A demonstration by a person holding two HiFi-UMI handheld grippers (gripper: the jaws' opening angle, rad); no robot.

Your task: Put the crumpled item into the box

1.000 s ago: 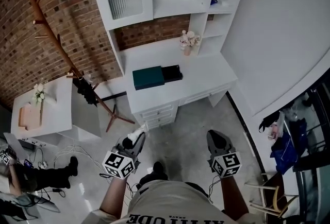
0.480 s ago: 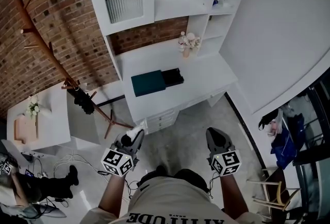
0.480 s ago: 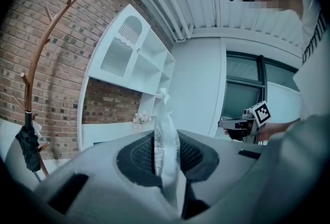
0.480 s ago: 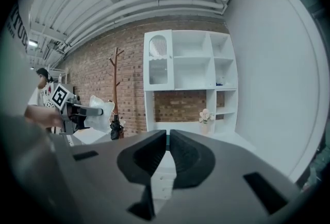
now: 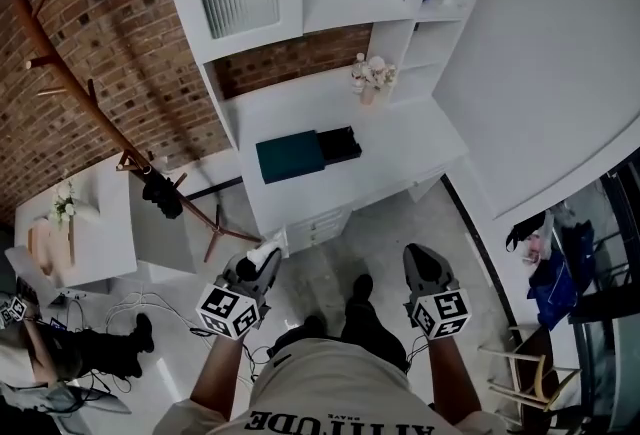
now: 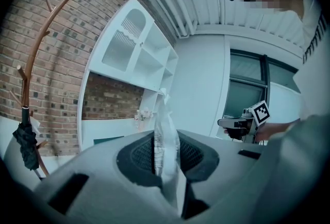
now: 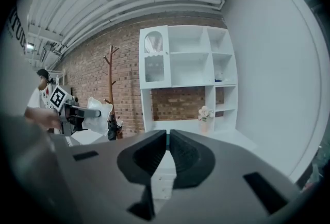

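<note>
Left gripper (image 5: 264,261): your fingers grip crumpled white plastic item (image 6: 166,138).
Right gripper (image 7: 168,152): your fingers clenched, empty.
Dark teal box (image 5: 290,156): on white table (image 5: 400,148).

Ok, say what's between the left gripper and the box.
Head view: the crumpled item in the left gripper, bare floor, then the desk's drawers and white top before the box.

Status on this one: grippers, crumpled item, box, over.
Left gripper shut on crumpled white item. Right gripper shut, empty. Teal box on desk ahead, nothing blocking.
</note>
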